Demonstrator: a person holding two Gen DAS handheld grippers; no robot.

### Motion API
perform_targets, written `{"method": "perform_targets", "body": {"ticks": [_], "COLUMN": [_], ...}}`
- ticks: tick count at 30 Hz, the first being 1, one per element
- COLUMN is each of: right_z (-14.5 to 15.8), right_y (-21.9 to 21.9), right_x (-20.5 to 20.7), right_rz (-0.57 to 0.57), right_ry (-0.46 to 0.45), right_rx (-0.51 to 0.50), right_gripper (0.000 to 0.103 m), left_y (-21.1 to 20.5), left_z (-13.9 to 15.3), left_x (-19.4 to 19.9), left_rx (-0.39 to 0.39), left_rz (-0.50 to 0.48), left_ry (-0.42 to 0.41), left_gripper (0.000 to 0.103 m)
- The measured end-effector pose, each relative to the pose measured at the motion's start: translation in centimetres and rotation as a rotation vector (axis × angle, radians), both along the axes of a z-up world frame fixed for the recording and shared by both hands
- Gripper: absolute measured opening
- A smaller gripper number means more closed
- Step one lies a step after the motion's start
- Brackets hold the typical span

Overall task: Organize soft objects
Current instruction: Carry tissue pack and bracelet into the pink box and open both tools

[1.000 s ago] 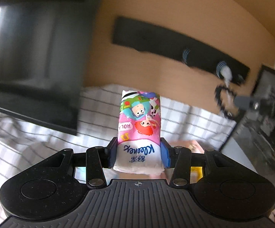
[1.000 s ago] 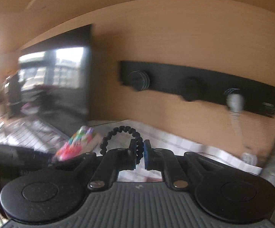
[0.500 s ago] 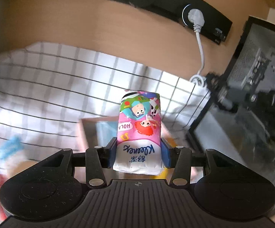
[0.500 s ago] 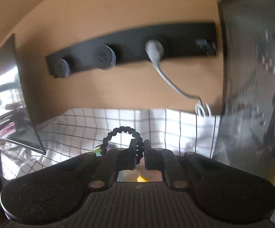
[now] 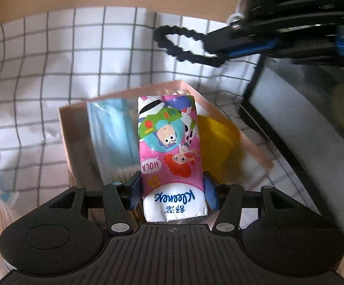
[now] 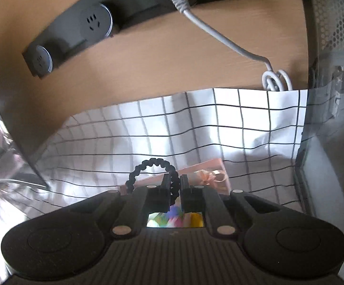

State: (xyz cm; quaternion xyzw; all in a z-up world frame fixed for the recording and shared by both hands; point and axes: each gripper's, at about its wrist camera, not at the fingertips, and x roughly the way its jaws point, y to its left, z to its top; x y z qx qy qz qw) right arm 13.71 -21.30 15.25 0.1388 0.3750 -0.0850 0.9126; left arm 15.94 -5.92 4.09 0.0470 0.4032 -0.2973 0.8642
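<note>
Both of our grippers have swung down from the wall with its socket strip toward the checked cloth (image 5: 53,54), and the pink box (image 5: 65,128) now fills the middle of the left wrist view. Our left gripper (image 5: 172,190) carries the tissue pack (image 5: 169,152) right over that box; its jaws have just been opening, with the pack between them, and we see a sliver of gap at the left pad, so the grip looks nearly released. Inside the box lie a blue packet (image 5: 111,130) at left and something yellow (image 5: 217,140) at right, with room between them. Our right gripper (image 6: 175,190) is clamped shut on the black coiled hair tie (image 6: 148,166), which in the left view hangs at upper right above the box. We judge the pack is about to drop into the box, and the hair tie should follow.
</note>
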Motion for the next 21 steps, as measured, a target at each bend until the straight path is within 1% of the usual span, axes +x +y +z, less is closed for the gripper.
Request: {"method": "perform_targets", "body": {"ticks": [2,4,6,9,12,13,14,15,16,19,21], "right_z": [-0.5,-0.9,-1.3,-1.7,-1.7,-2.0,-2.4,-2.6,-2.8,-2.3,-1.3], "right_y": [-0.4,-1.1,-1.6,-2.1,-2.3,-1.9,-1.5,-1.2,-1.2,-1.2,-0.8], "right_x": [0.1,-0.2,-0.7,-1.0,0.0,0.6,1.4,2.1,2.3,1.5,0.8], "right_rz": [-0.040,-0.067,-0.086,-0.111,-0.115,-0.098,-0.080,-0.079,-0.089,-0.095,-0.097], "right_ry": [0.032,0.055,0.070,0.068,0.027,0.011,0.025,0.051,0.061,0.048,0.041], "right_rx": [-0.035,-0.023,-0.014,-0.007,0.011,-0.014,-0.047,-0.062,-0.058,-0.014,-0.022], "right_gripper": [0.008,0.008,0.008,0.008,0.009,0.018,0.026,0.044,0.054,0.055,0.055], "left_y": [0.6,1.4,2.1,2.7,2.8,2.9,3.0,3.2,3.4,5.5,7.7], "left_z": [0.3,0.9,1.7,3.1,4.0,4.2,4.3,4.4,4.6,5.2,5.6], "left_x": [-0.5,-1.1,-1.4,-2.0,-2.4,-2.5,-2.6,-2.7,-2.8,-3.5,-4.3], "left_rx": [-0.007,-0.022,-0.063,-0.112,-0.120,-0.121,-0.124,-0.125,-0.125,-0.152,-0.166], "left_rz": [-0.011,-0.002,0.007,0.034,0.017,0.012,0.010,0.009,0.007,0.008,0.045], "left_ry": [0.011,0.006,0.002,-0.032,-0.047,-0.042,-0.036,-0.029,-0.023,-0.020,-0.037], "left_gripper": [0.058,0.056,0.054,0.054,0.054,0.054,0.054,0.054,0.054,0.053,0.053]}}
